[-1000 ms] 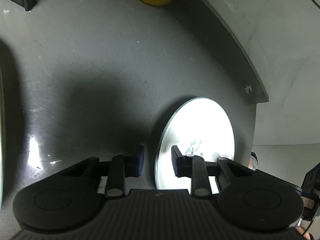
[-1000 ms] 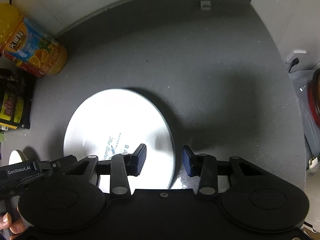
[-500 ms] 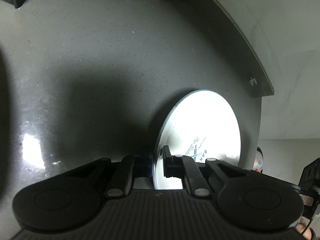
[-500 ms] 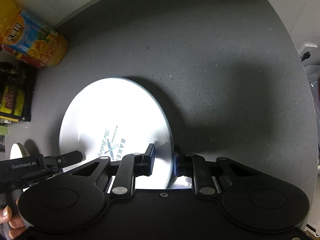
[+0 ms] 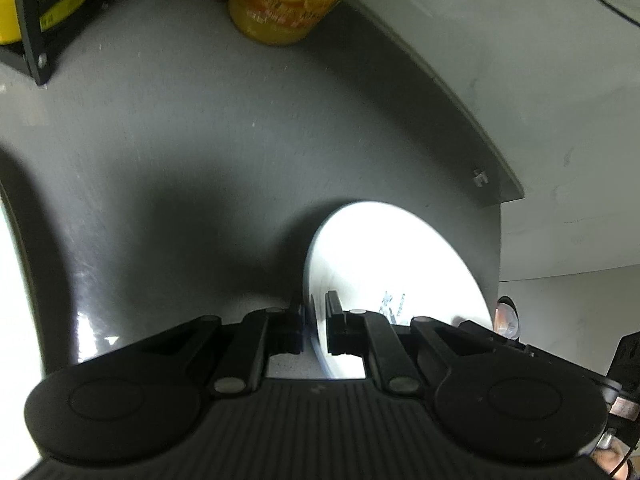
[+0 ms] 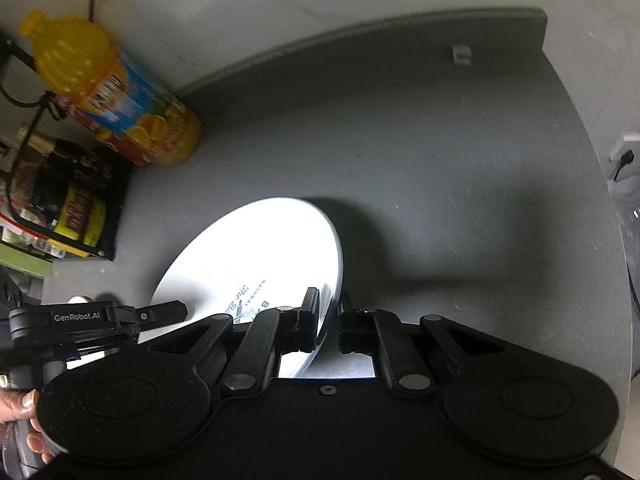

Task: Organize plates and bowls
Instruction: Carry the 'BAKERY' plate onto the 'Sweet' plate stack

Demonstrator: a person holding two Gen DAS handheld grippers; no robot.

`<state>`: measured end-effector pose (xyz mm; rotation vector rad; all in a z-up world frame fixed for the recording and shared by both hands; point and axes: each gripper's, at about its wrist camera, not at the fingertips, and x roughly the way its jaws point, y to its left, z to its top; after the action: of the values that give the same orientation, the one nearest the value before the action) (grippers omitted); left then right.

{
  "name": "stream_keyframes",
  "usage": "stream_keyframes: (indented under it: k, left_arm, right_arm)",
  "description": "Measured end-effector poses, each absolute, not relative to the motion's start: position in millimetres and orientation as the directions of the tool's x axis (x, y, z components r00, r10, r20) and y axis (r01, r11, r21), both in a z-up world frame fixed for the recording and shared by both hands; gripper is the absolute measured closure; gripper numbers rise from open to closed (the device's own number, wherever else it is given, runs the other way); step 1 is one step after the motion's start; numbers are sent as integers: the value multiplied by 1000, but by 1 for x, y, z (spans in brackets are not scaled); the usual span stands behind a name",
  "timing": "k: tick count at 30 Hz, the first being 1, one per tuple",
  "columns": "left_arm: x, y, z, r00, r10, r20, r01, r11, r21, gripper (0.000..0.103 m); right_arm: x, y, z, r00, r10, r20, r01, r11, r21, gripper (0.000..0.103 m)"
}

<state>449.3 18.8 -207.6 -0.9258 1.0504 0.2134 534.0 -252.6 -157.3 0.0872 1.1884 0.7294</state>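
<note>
Two claws pinch one white plate (image 6: 256,256) by opposite edges above a grey worktop (image 6: 440,184): the left claw (image 5: 315,326) is clamped on its rim at about 7 o'clock of the disc in the left wrist view, and the right claw (image 6: 329,322) grips the rim at about 5 o'clock in its own view. The plate hangs tilted, its far edge raised off the worktop, with a juice bottle (image 6: 120,96) and a black rack (image 6: 60,208) off toward 10 o'clock. The likely trouble: thin-edge grips on a smooth, glazed rim could slip if the two hands pull apart or twist unevenly, dropping the plate onto the worktop or swinging it toward the bottle. A second ago both claws stood apart around the plate lying flat; since then they have shut and lifted it, and the bottle now shows fuller in both views.
</note>
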Motion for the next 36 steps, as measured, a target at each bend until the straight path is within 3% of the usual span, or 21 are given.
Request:
stream_keyframes:
  k: [19, 36]
  left_arm:
    - [395, 70, -159, 566, -227, -793, -518, 650, -556, 95]
    - [329, 124, -155, 559, -208, -803, -532, 652, -540, 95]
  right_arm:
    - [483, -206, -121, 230, 612, -757, -476, 749, 461, 95]
    - [425, -156, -116, 221, 632, -743, -487, 732, 477, 95]
